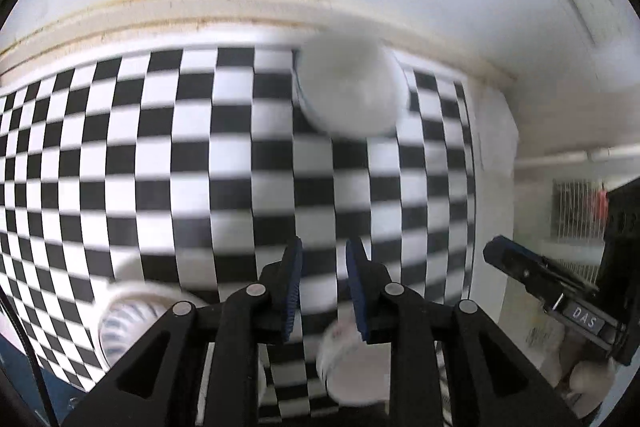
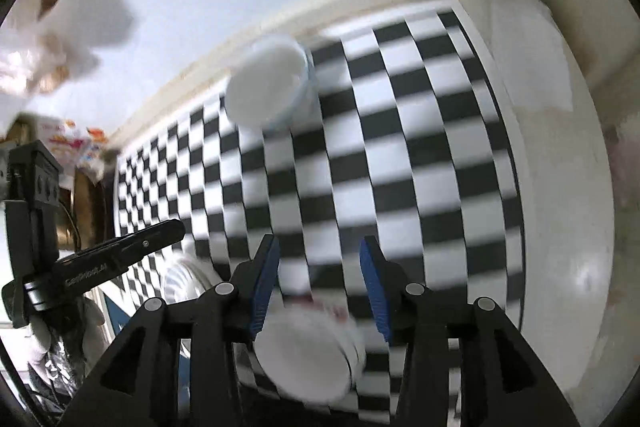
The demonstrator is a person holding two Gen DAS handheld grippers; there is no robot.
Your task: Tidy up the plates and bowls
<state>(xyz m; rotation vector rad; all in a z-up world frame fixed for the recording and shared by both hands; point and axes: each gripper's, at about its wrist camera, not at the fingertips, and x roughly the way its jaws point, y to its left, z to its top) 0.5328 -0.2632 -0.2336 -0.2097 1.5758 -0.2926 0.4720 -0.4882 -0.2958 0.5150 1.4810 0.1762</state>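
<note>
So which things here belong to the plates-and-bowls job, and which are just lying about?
Job:
far white bowl
near white bowl
ribbed dish

Lying about:
checkered mat
white paper
colourful packaging

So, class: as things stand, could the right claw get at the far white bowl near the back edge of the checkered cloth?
Probably yes. The right claw is open and holds nothing, and only bare checkered cloth lies between it and the far bowl. The near bowl sits below the fingers, off that path.
</note>
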